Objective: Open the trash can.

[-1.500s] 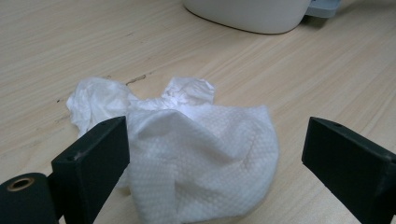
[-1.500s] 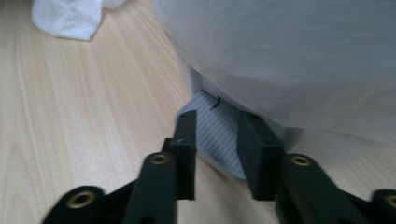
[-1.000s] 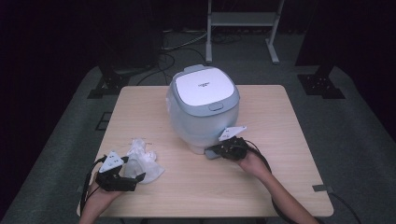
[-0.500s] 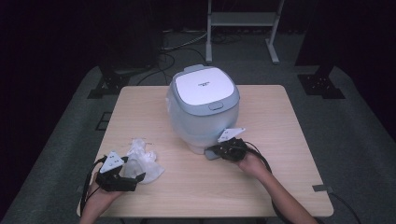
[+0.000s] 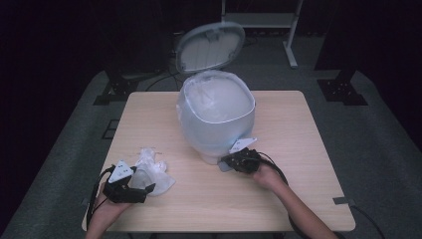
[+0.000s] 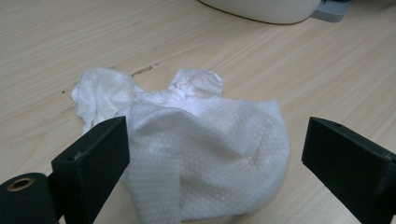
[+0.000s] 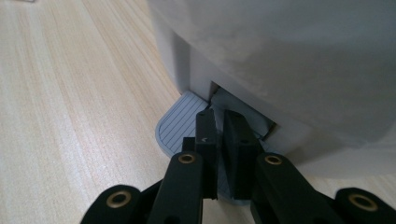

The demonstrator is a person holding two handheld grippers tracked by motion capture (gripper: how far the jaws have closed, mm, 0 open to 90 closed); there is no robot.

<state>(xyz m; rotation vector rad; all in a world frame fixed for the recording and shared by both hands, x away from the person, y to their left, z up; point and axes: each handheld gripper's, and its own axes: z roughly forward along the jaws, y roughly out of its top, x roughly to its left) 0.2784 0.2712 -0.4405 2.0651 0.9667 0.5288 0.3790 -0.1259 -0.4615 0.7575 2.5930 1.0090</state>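
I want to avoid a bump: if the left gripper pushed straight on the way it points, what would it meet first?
Most likely the crumpled white cloth on the wooden table: it lies right ahead of the open left gripper, between its jaws.

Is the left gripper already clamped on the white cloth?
No, the left gripper has its jaws wide apart, either side of the crumpled white cloth without pressing it.

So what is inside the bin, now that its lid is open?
The bin holds a whitish liner bag that covers its opening, below the raised lid. The bag's surface is hazy, so whether anything lies deeper inside cannot be seen.
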